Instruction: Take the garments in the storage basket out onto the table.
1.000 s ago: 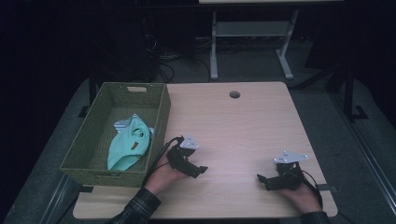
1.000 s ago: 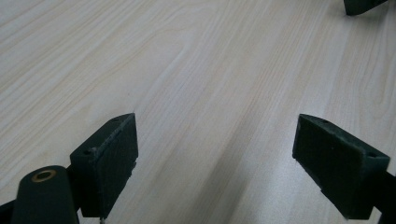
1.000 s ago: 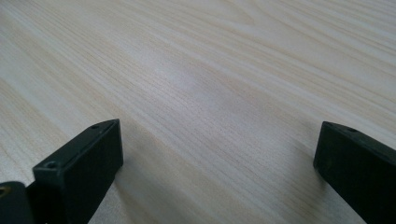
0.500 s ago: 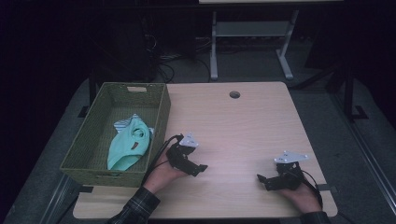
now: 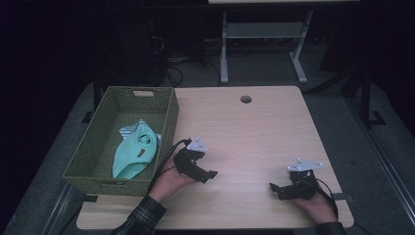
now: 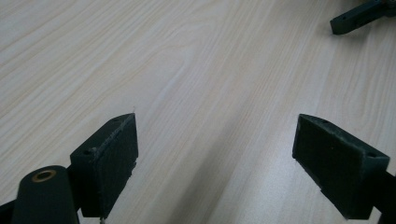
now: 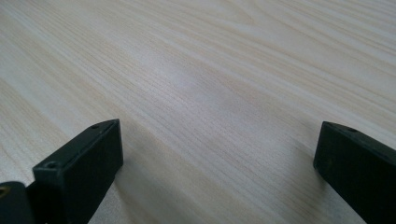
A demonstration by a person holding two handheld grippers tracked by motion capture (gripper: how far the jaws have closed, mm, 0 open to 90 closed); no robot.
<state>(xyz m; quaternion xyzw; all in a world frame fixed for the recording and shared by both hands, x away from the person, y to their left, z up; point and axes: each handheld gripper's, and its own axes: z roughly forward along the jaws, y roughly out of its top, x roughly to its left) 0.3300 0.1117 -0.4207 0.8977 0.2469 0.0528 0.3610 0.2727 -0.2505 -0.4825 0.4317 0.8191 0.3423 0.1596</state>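
Jaws wide apart; mint-green cloth lies crumpled.

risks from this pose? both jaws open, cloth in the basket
1. The left hand-held gripper sits close to the green woven basket; reaching for the mint garment could clip its near wall.
2. Its cable trails along that wall and might snag the rim.
3. The right hand-held gripper lies far from the basket, so helping means a long reach.

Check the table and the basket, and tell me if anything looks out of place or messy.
Nothing is spilled or damaged. The mint-green cloth garment lies crumpled, not folded, in the green woven basket, which overhangs the light wooden table's left edge. The left gripper and right gripper rest on the table, jaws open, holding nothing.
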